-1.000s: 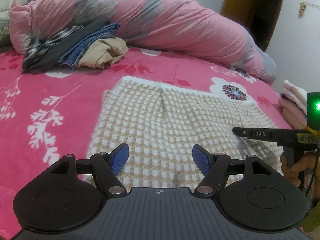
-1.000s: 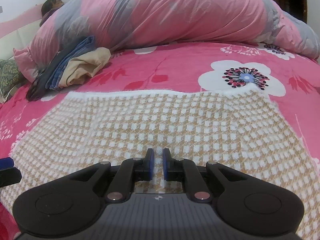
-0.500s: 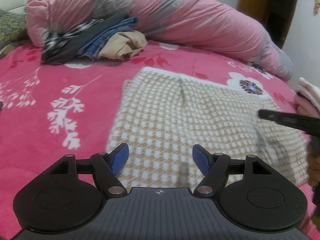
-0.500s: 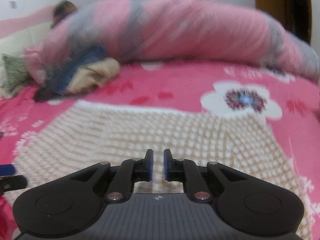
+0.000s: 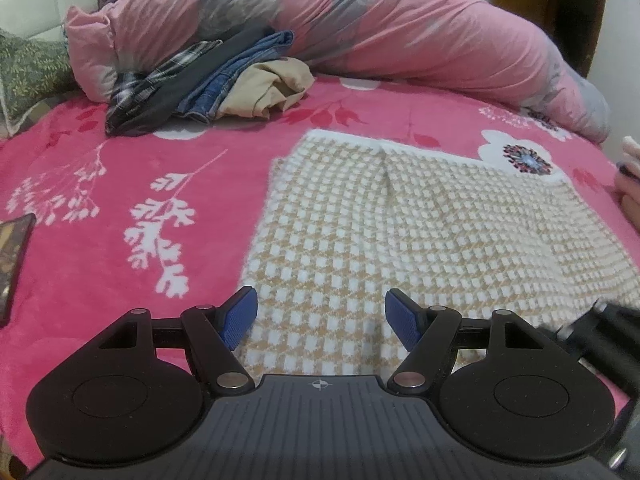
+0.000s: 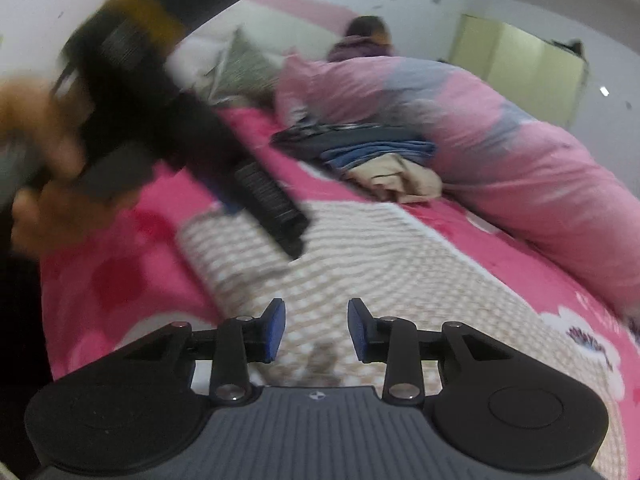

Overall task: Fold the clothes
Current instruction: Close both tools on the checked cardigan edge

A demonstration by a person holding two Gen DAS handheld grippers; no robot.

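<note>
The left gripper (image 5: 321, 312) is hovering with its blue pads spread wide and nothing between them, just over the near edge of the checked tan-and-white garment (image 5: 400, 232). The right gripper (image 6: 316, 330) is also standing parted and holding nothing, low over the same garment (image 6: 380, 276); its view is blurring heavily, so finer detail is hard to tell.

The garment is lying flat as a rough rectangle toward the right side of the bed (image 5: 120, 184), a faint crease running down its middle. That flat, squared shape is fitting either a piece spread for another fold or one already folded down and about to be set aside; the pictures are not settling which. Either way, any grasp is calling for pinching the soft knit at an edge or corner, without bunching it.

The bed is wearing a bright pink floral cover. A pile of other clothes (image 5: 208, 80) is sitting near the far edge, against a rolled pink-and-grey quilt (image 5: 400, 28). A phone (image 5: 14, 256) is lying at the left edge.
</note>
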